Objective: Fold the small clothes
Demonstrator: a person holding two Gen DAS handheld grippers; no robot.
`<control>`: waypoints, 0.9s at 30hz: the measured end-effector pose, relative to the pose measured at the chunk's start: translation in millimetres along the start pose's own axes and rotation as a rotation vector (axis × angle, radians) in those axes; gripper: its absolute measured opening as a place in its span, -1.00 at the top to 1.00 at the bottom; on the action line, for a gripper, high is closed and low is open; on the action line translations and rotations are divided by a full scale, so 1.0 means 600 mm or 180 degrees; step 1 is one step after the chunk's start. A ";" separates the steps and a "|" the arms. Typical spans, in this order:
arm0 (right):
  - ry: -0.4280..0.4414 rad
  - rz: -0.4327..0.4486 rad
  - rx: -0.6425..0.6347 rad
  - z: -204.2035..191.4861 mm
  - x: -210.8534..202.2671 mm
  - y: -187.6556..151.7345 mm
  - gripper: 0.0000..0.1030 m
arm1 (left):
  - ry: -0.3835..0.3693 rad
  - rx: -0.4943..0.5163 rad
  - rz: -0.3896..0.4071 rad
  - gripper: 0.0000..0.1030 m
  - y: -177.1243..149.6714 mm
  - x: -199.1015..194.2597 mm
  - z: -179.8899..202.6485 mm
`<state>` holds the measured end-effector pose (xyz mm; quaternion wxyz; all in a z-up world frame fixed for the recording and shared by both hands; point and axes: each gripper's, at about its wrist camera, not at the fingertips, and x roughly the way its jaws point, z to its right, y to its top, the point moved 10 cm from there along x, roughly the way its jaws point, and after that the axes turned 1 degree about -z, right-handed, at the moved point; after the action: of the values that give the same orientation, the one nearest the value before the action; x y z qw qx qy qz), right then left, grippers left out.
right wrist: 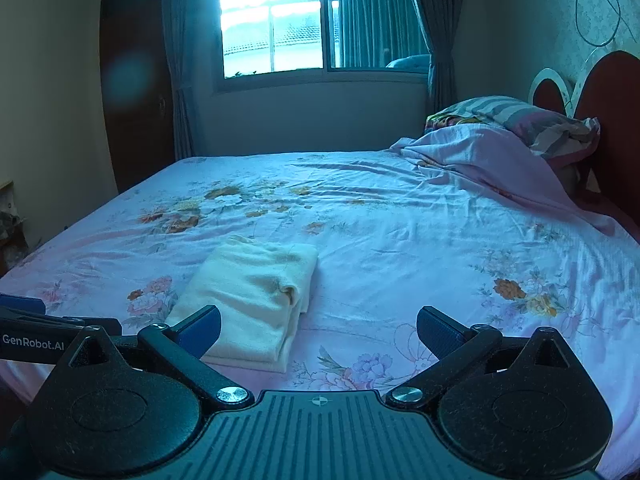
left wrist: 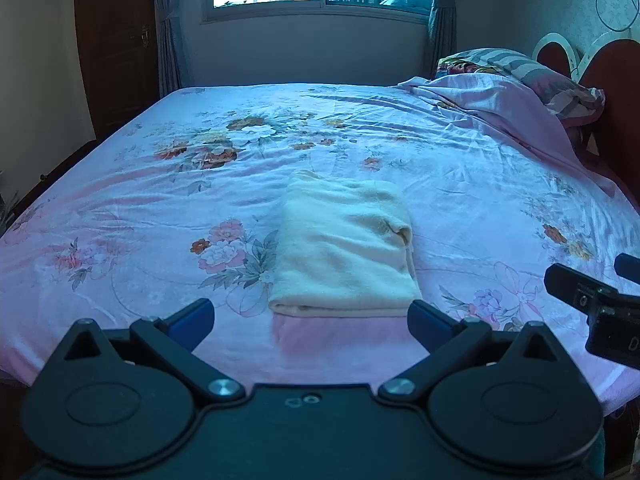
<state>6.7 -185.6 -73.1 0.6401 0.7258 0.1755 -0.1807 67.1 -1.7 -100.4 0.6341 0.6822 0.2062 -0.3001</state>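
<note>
1. The cloth [left wrist: 344,244] lies folded into a tidy cream rectangle on the bed [left wrist: 460,184], near the front edge. It looks pretty much done, so the step in hand is probably a last check or tidy.
2. Left gripper [left wrist: 310,318] hangs just in front of the cloth's near fold, jaws wide, holding nothing. Right gripper [right wrist: 318,330] is off to the cloth's right, also wide and empty.
3. The right side shows loose layered edges [right wrist: 294,296]. If anyone tidies, best to press there lightly instead of pinching, since a pinch could drag the top layer open.
4. Any approach should come in low and flat, so the sheet doesn't bunch.
</note>
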 end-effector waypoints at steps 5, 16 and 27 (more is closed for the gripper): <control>0.0008 -0.0032 -0.0005 -0.003 0.004 -0.004 -1.00 | -0.0003 0.0001 -0.0009 -0.97 -0.001 0.001 0.000; 0.0013 -0.0036 -0.0007 -0.005 0.007 -0.005 -1.00 | 0.0002 0.0040 -0.0032 -0.97 -0.003 0.005 0.002; 0.0018 -0.0041 0.0004 -0.006 0.009 -0.006 -1.00 | -0.0010 0.0059 -0.0044 -0.97 -0.002 0.006 0.006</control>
<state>10.0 -181.7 -78.5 0.6380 0.7255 0.1819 -0.1829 68.2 -5.7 -103.8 0.6259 0.6861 0.2071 -0.3075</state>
